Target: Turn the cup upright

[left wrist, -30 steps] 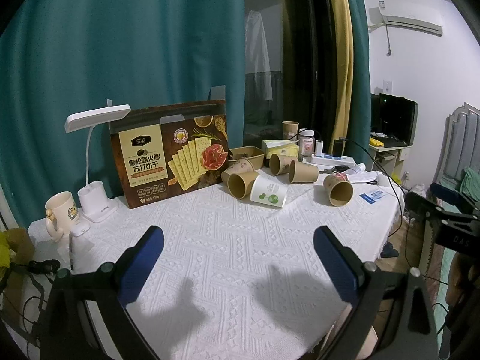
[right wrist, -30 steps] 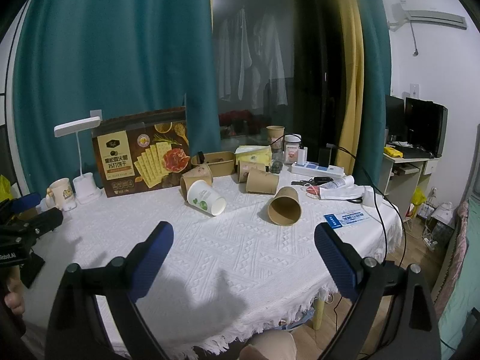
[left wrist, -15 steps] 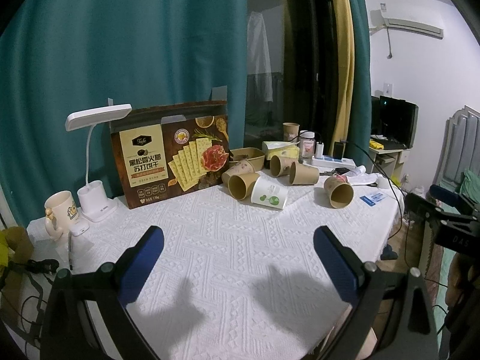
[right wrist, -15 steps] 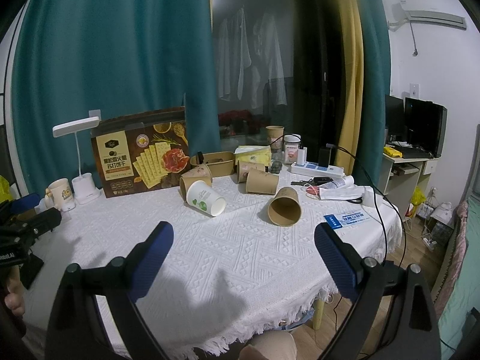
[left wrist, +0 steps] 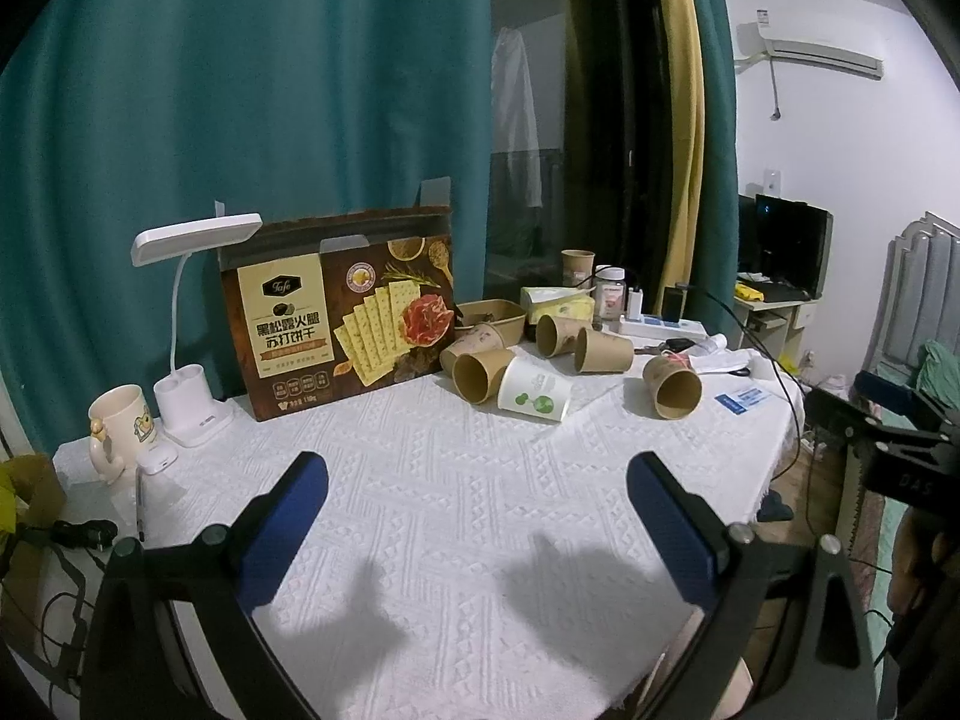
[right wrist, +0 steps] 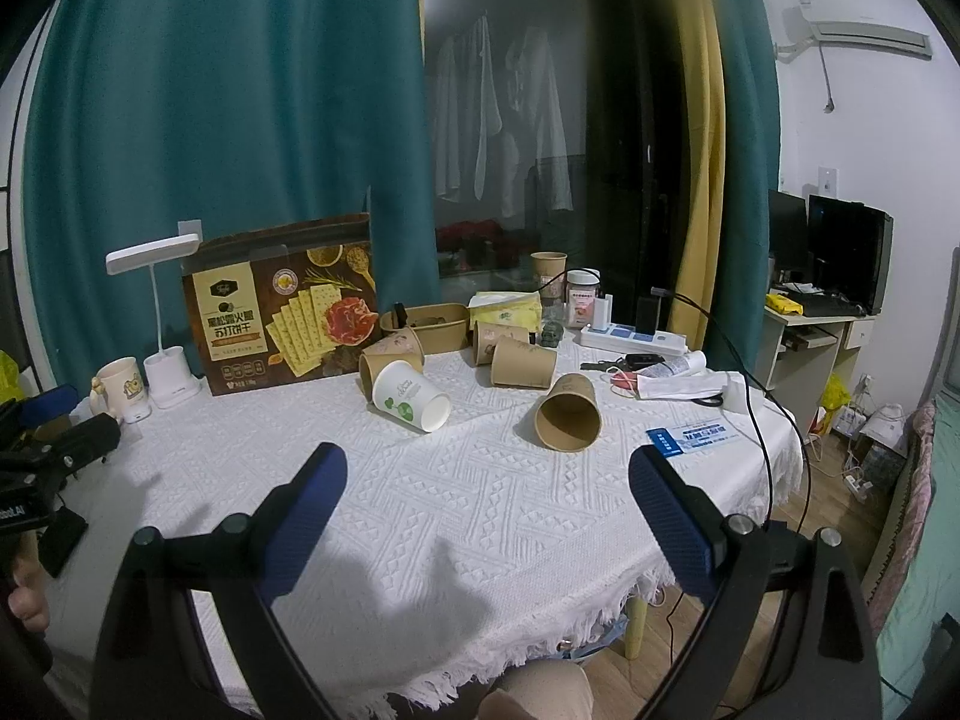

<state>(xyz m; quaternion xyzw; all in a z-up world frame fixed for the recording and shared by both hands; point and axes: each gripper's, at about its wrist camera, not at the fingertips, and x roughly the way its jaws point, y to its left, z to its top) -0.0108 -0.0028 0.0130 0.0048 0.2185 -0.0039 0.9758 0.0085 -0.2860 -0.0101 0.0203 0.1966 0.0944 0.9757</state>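
**Both grippers spread and empty above the table, cups lying on their sides**

Left to right:

- Far left edge: cream ceramic mug with a cartoon print (left wrist: 117, 427), upright. Just beside it, white desk lamp with a flat head and a pen-holder base (left wrist: 191, 402).
- Behind those: brown cardboard cracker box with a cream label (left wrist: 342, 312), standing on edge against the teal curtain (left wrist: 240, 90).
- Left gripper (left wrist: 477, 507): blue-padded jaws spread wide, nothing between them, over bare white textured tablecloth (left wrist: 456, 480). Well short of the cups.
- Centre back: cluster of kraft-brown paper cups, all tipped over. One brown cup with its mouth toward the camera (left wrist: 480, 373) touches the white paper cup with a green leaf print (left wrist: 536, 390), which is also on its side. Two more brown cups (left wrist: 602, 351) lie behind, near a brown paper bowl (left wrist: 493, 319).
- Right of the cluster, apart from it: single kraft-brown cup on its side (right wrist: 568, 414), mouth facing the camera, roughly ahead of the right gripper.
- Right gripper (right wrist: 487, 483): jaws spread wide, empty, above the cloth near the table's front edge, not touching any cup.
- Right side: blue-and-white card (right wrist: 693, 437) flat on the cloth, white power strip (right wrist: 630, 339) behind, black cable running off the edge.
- One brown cup stands upright at the back (right wrist: 548, 269) by the window.
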